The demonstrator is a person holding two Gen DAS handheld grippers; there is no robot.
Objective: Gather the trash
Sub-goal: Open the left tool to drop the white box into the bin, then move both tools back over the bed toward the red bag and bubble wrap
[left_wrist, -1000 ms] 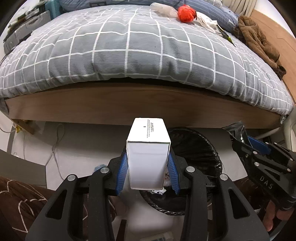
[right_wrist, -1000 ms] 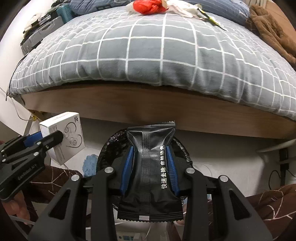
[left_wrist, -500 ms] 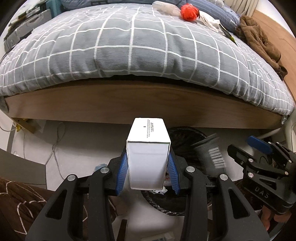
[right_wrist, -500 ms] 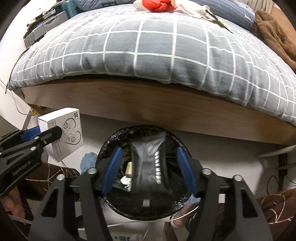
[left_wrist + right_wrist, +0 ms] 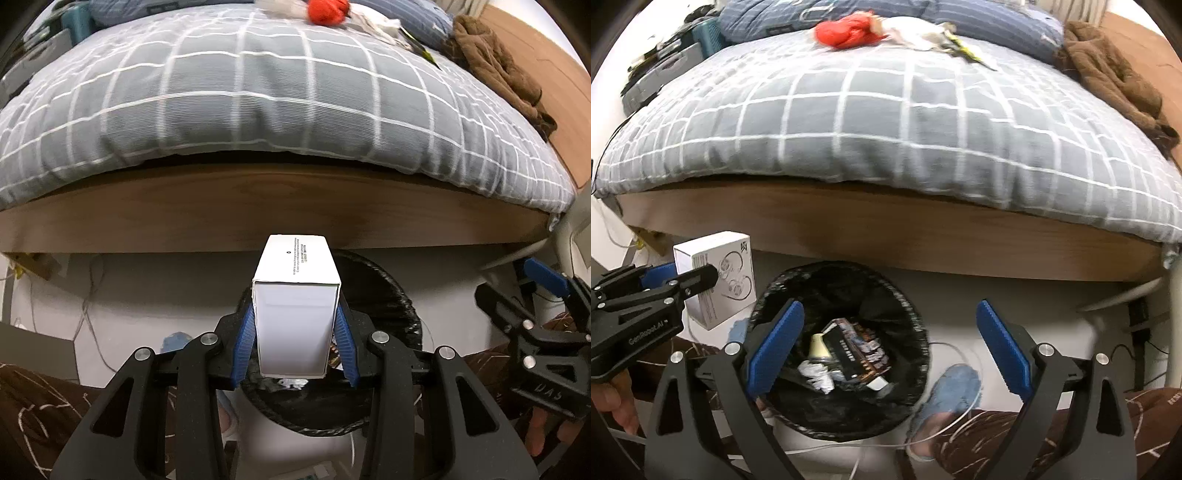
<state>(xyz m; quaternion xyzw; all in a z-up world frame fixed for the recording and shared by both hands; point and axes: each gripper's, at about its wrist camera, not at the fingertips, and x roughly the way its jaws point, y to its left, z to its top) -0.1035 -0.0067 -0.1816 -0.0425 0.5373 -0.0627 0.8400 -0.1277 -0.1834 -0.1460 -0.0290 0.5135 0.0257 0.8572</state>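
Observation:
My left gripper is shut on a white box, held above the black-lined trash bin. The right wrist view shows the same box at the left, pinched by the left gripper beside the bin. My right gripper hangs over the bin with its jaws opening wide and nothing between them. A black packet lies inside the bin among crumpled paper. A red bag and white scraps lie on the bed.
The bed with a grey checked duvet and wooden frame stands right behind the bin. A brown garment lies at its right edge. Blue slippers and cables lie on the floor by the bin.
The right gripper opened and the black packet fell from it into the bin. The left gripper with the white box shifted toward the bin.

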